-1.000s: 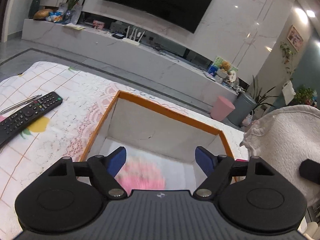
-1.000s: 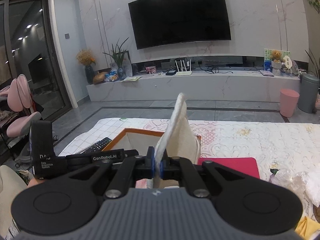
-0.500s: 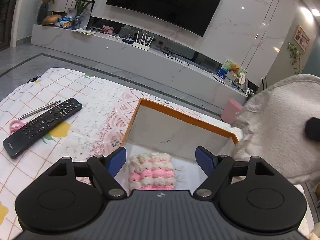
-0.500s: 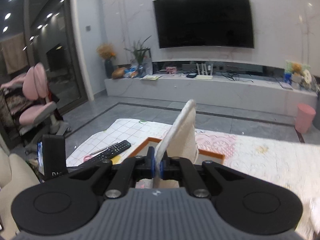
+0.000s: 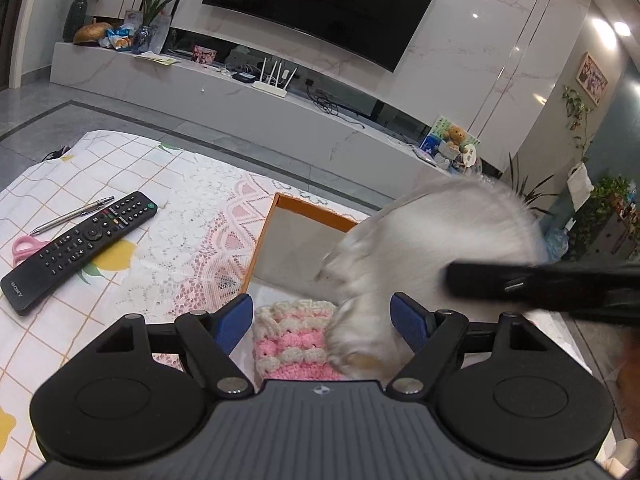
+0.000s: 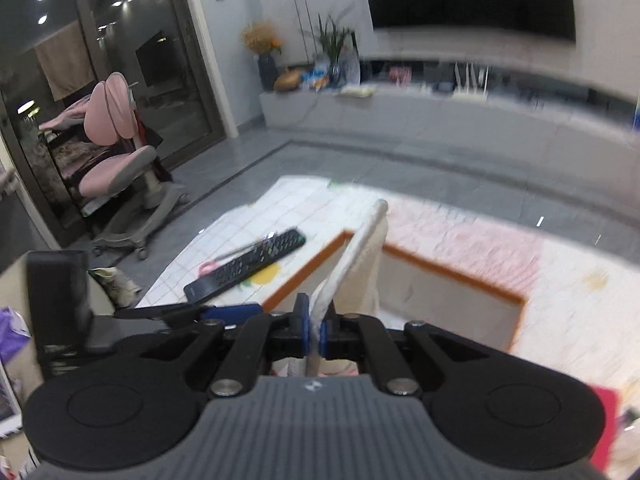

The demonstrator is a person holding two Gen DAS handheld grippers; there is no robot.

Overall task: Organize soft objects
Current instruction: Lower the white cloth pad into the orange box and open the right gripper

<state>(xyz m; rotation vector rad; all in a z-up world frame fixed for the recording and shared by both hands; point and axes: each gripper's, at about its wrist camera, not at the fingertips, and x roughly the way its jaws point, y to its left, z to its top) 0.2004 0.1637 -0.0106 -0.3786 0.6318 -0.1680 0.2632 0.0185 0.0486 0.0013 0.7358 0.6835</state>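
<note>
An orange-rimmed box [image 5: 308, 204] [image 6: 452, 270] stands on the cloth-covered table. A pink and white crocheted piece [image 5: 292, 340] lies inside it, just ahead of my left gripper [image 5: 322, 316], which is open and holds nothing. My right gripper [image 6: 315, 326] is shut on a white fluffy cloth [image 6: 356, 256] that sticks up between its blue pads. In the left wrist view that cloth [image 5: 432, 248] hangs blurred over the box's right side, carried by the right gripper's black finger [image 5: 520, 282]. The cloth covers part of the crocheted piece.
A black remote [image 5: 80, 248] [image 6: 248, 266], a pen [image 5: 72, 214] and pink scissors [image 5: 26, 246] lie on the tablecloth left of the box. A pink chair [image 6: 116, 152] stands on the floor to the left. A TV console [image 5: 240, 96] runs along the far wall.
My right gripper has swung left with the white cloth, bringing it over the box and partly over the crocheted piece. The left gripper has drawn back slightly and stayed open.
</note>
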